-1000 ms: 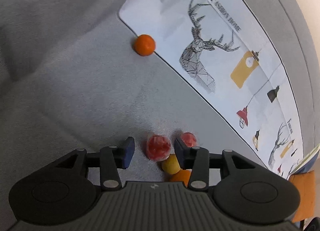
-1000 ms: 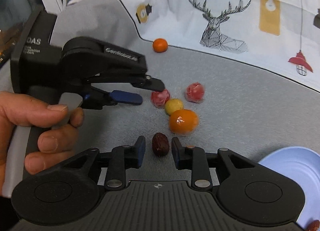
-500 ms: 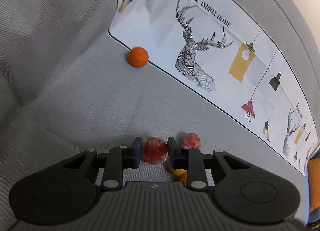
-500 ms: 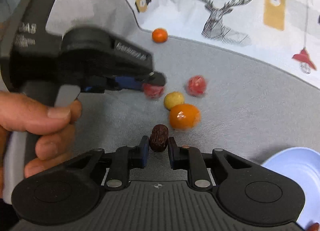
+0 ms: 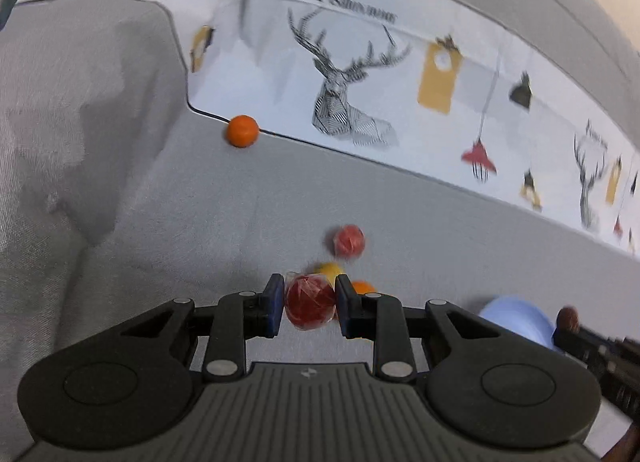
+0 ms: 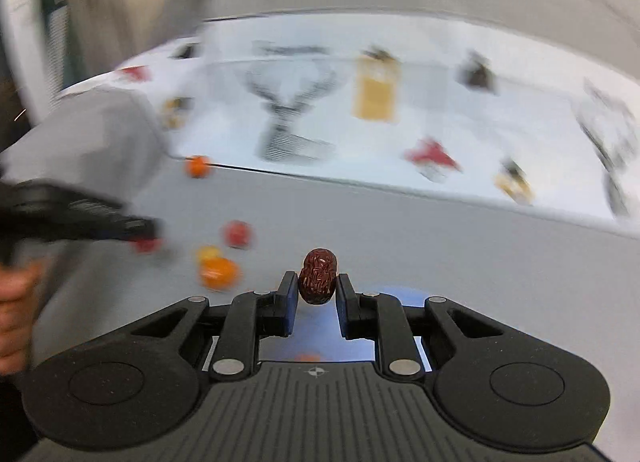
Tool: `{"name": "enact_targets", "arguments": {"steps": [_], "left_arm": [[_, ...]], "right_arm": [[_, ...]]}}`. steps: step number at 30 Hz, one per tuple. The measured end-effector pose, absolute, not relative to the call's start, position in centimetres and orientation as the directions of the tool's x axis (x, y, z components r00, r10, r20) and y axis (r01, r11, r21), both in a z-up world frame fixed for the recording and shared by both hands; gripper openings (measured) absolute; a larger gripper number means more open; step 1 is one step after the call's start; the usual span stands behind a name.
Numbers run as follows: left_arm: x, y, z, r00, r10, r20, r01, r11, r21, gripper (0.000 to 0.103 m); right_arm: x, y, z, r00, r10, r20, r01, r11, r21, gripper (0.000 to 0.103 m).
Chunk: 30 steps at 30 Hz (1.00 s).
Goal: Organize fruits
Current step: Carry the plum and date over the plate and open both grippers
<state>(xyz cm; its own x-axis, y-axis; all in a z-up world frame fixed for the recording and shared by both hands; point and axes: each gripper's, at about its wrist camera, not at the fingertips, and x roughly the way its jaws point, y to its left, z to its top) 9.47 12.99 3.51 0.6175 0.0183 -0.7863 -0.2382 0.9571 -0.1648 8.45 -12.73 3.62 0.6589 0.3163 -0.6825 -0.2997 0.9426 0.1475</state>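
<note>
From the left wrist, the left gripper (image 5: 309, 304) clamps a wrapped red fruit (image 5: 310, 302) above the grey cushion (image 5: 240, 214); a blue plate (image 5: 516, 320) lies off to the right. From the right wrist, though blurred, the right gripper (image 6: 316, 290) pinches a wrinkled brown date (image 6: 318, 276), apparently over the blue plate (image 6: 394, 292).

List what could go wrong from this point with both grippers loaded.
1. The right gripper pinches the wrinkled red date only at its lower part, right at the fingertips; it may slip out before reaching the blue plate.
2. The left gripper holds a plastic-wrapped red fruit; the slick wrap could let it squirt free.
3. Both views are motion-blurred, so a fast swing might shake either fruit loose onto the grey sofa cushion.
</note>
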Motion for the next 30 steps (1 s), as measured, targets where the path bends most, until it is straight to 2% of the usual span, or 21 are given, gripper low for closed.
{"name": "enact_targets", "arguments": {"steps": [5, 16, 23, 30], "left_arm": [[9.8, 12.2, 3.3, 0.594, 0.008, -0.805, -0.24, 0.956, -0.167, 0.03], [11.2, 9.2, 3.0, 0.607, -0.056, -0.793, -0.148, 0.972, -0.182, 0.03], [11.4, 6.4, 3.5, 0.65, -0.171, -0.74, -0.006, 0.973, -0.231, 0.03], [10.6, 1.9, 3.8, 0.672, -0.271, -0.69, 0.189, 0.963, -0.194, 0.03]], "right_arm": [[8.3, -15.7, 3.3, 0.703, 0.259, -0.662, -0.229, 0.964, 0.134, 0.021], [9.1, -19.4, 1.5, 0.665, 0.159, -0.73, -0.116, 0.987, 0.109, 0.021], [9.3, -20.0, 1.1, 0.649, 0.142, -0.747, -0.105, 0.99, 0.097, 0.021], [9.3, -19.7, 1.2, 0.642, 0.139, -0.754, -0.114, 0.99, 0.085, 0.021]]}}
